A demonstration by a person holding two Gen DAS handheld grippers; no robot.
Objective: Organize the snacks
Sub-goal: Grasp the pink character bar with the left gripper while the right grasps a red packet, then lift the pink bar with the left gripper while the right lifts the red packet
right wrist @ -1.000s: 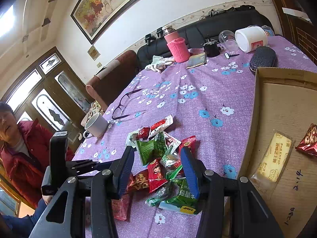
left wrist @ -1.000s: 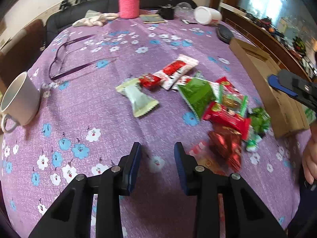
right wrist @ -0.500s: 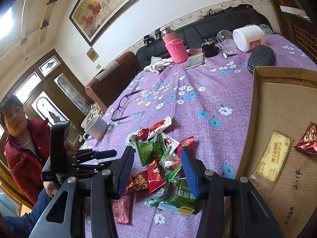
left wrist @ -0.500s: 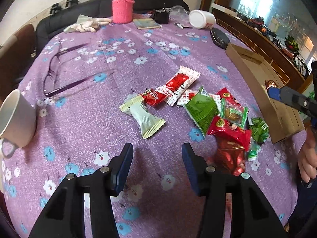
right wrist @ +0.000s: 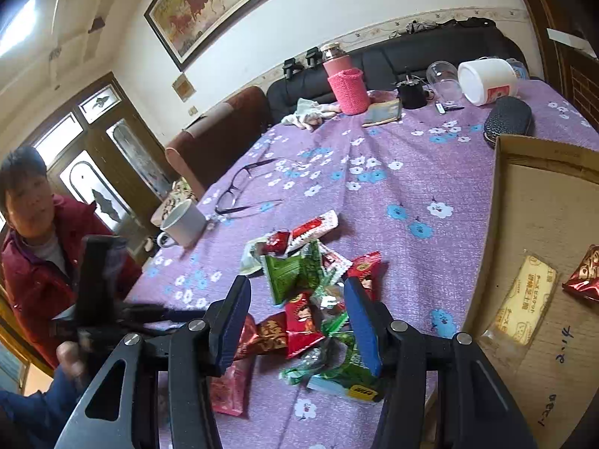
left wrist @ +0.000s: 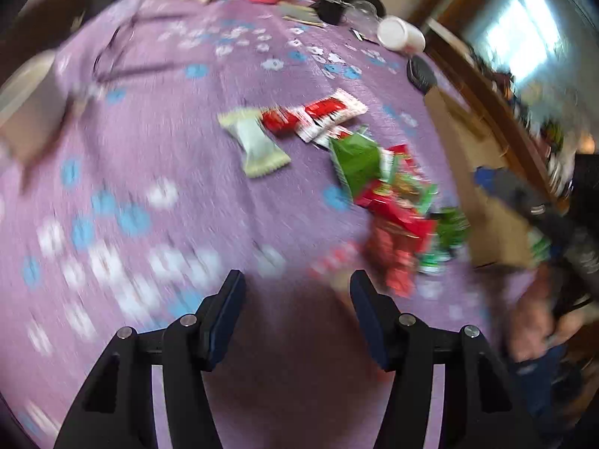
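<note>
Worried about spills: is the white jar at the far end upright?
Tipped. The white jar lies on its side on the purple tablecloth.

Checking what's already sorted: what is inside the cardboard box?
In the cardboard box lie a pale yellow cracker packet and, beside it, a shiny red snack cut by the frame edge. The box's far right runs out of view, so more may be there.

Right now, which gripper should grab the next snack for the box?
Right. The right gripper is open directly over the snack pile, beside the cardboard box. The left gripper is open too, but its view is motion-blurred.
</note>
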